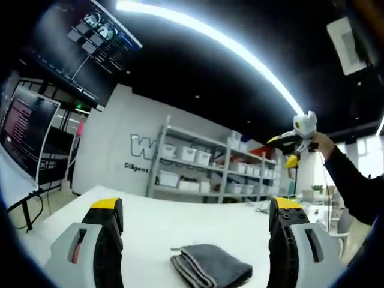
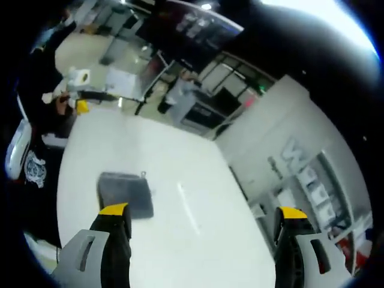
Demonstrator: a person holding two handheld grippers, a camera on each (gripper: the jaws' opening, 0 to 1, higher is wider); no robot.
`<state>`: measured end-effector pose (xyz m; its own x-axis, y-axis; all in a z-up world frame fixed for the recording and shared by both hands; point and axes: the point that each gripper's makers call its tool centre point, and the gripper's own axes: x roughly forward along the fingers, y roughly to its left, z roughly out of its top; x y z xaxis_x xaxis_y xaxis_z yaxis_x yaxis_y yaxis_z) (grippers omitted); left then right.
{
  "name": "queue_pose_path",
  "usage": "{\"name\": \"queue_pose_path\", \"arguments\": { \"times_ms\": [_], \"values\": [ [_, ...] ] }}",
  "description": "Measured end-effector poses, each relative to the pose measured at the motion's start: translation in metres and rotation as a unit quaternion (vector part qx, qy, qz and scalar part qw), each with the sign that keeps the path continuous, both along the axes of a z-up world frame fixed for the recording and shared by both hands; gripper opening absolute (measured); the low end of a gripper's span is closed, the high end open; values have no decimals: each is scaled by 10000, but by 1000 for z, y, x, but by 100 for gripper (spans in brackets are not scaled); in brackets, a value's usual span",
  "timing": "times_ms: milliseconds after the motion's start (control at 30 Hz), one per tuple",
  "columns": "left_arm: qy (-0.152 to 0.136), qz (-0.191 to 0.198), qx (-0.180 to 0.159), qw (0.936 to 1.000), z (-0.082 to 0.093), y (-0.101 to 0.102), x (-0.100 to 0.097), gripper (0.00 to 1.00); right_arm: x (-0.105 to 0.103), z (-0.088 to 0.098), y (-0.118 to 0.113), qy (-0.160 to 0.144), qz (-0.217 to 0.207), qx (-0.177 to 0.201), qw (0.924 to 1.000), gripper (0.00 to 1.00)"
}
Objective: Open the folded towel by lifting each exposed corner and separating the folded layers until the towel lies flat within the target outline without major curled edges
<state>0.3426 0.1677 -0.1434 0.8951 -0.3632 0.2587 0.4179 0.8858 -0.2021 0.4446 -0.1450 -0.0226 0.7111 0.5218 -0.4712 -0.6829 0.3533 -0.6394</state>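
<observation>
The grey towel (image 1: 210,267) lies folded on the white table (image 1: 174,228), its layered fold edges showing along the near left side in the left gripper view. It sits low in that view, between the two jaws of the left tongs (image 1: 195,223) but apart from both, nearer the right jaw than the left. The left tongs are released, jaws spread wide with nothing between them, held above the table surface.

In the right gripper view the towel (image 2: 126,193) appears as a dark, roughly square pad with a small tag or loop at one corner. It lies just beside the tip of the left jaw of the right tongs (image 2: 204,217), outside the gap between the jaws. These tongs are also released and wide apart, holding nothing.

White table stretches bare around the towel on all sides, with its far edge well beyond the cloth in both views.

In the left gripper view the right tongs (image 1: 298,143) are held high by a hand in a dark sleeve, well away from the towel. Behind the table stand shelves (image 1: 207,171) with white bins and dark monitors (image 1: 27,129).
</observation>
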Motion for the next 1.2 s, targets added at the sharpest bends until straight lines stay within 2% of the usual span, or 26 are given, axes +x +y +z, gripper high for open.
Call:
{"name": "queue_pose_path", "arguments": {
  "times_ms": [67, 100, 167, 300, 433, 533, 600, 633, 667, 700, 733, 767, 800, 900, 1033, 1200],
  "values": [
    [-20, -1, -337, 9994, 2, -3, -2, 100, -4, -3, 4, 164, 120, -147, 9997, 100],
    [77, -167, -601, 9980, -3, -13, -5, 100, -5, -5, 7, 261, 163, -277, 9991, 100],
    [234, -197, -737, 9968, -13, -18, -3, 100, -3, -3, 13, 278, 198, -449, 9984, 100],
    [203, -33, -970, 9951, -17, -16, -2, 100, 4, 7, 24, 308, 196, -543, 9979, 100],
    [237, -140, -1232, 9920, -21, -22, -5, 100, 13, 17, 33, 312, 183, -637, 9973, 100],
    [359, -234, -1265, 9910, -32, -31, -7, 100, 13, 17, 40, 429, 267, -746, 9959, 100],
    [427, -316, -1301, 9901, -40, -39, -9, 100, 8, 14, 50, 707, 467, -793, 9932, 100],
    [630, -579, -1354, 9871, -54, -56, -14, 100, 5, 12, 53, 846, 513, -802, 9918, 100],
    [672, -624, -1346, 9867, -56, -60, -15, 100, 5, 12, 54, 877, 514, -816, 9915, 100],
    [846, -700, -1343, 9848, -70, -71, -17, 100, 8, 15, 58, 866, 500, -852, 9913, 100],
    [928, -726, -1356, 9837, -77, -76, -18, 100, 9, 16, 60, 871, 501, -870, 9911, 100],
    [1140, -839, -1429, 9796, -91, -87, -20, 100, 12, 17, 65, 871, 500, -916, 9907, 100],
    [1214, -851, -1547, 9768, -96, -90, -20, 100, 12, 18, 68, 881, 502, -937, 9904, 100],
    [1137, -668, -1884, 9732, -98, -84, -19, 100, 13, 17, 78, 929, 544, -1091, 9882, 100],
    [1115, -672, -2043, 9702, -99, -85, -22, 99, 15, 16, 87, 937, 562, -1248, 9861, 100],
    [1355, -881, -2076, 9648, -111, -104, -25, 96, 13, 11, 101, 1192, 607, -1364, 9816, 100]
  ]
}}
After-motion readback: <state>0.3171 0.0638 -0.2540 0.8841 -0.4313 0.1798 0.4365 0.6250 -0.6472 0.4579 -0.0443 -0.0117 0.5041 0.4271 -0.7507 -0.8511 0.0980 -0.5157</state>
